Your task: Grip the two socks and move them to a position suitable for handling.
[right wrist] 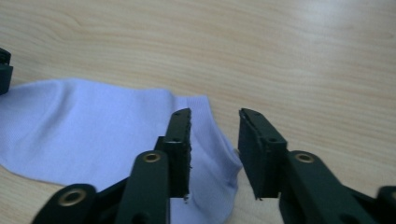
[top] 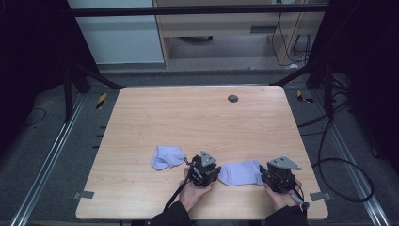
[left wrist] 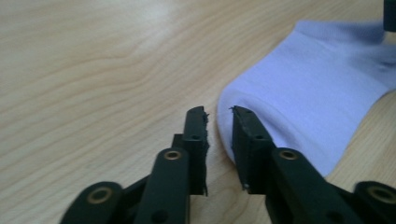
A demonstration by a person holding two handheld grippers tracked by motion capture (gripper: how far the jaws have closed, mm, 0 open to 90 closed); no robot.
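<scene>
Both grippers parted at the ends of the flat sock, near the table's front edge.

Your left gripper (left wrist: 218,116) has its jaws slightly apart, nothing pinched; the flat sock (top: 241,172) lies just beside one jaw. Your right gripper (right wrist: 214,116) stands wider, cloth loose in the gap. The sock's long axis runs between the two grippers. A crumpled sock (top: 167,156) sits close by, beyond your left gripper. Bare table (top: 197,117) lies farther out.

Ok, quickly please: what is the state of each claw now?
Left claw: open a little, holding nothing, at the end of the flat sock.
Right claw: open, holding nothing.
</scene>
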